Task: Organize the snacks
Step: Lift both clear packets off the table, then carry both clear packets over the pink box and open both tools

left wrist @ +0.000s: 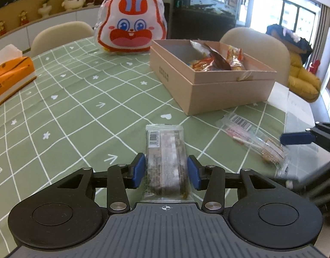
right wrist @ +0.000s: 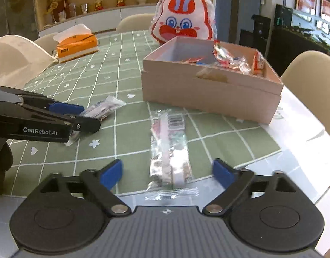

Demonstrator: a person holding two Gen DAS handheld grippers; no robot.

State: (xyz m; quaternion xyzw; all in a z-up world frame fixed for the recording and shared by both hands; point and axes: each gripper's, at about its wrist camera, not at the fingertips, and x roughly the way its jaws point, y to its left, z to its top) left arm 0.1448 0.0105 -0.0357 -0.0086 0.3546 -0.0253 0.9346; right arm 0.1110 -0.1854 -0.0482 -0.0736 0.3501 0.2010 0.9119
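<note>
The box (left wrist: pixel 208 86) sits on the green cloth (left wrist: pixel 68 107) with some snacks (left wrist: pixel 216 61) already inside it. Just in front of the box, the left gripper (left wrist: pixel 166 173) has a dark bar (left wrist: pixel 165 157) between its blue pads, very close, but I cannot tell if they squeeze it. Beside it, also in front of the box, the right gripper (right wrist: pixel 167 173) is wide open around a clear pack (right wrist: pixel 169 150) and does not touch it.

Home dining room: tablecloth (left wrist: pixel 79 99), chairs (left wrist: pixel 61 33)
</note>
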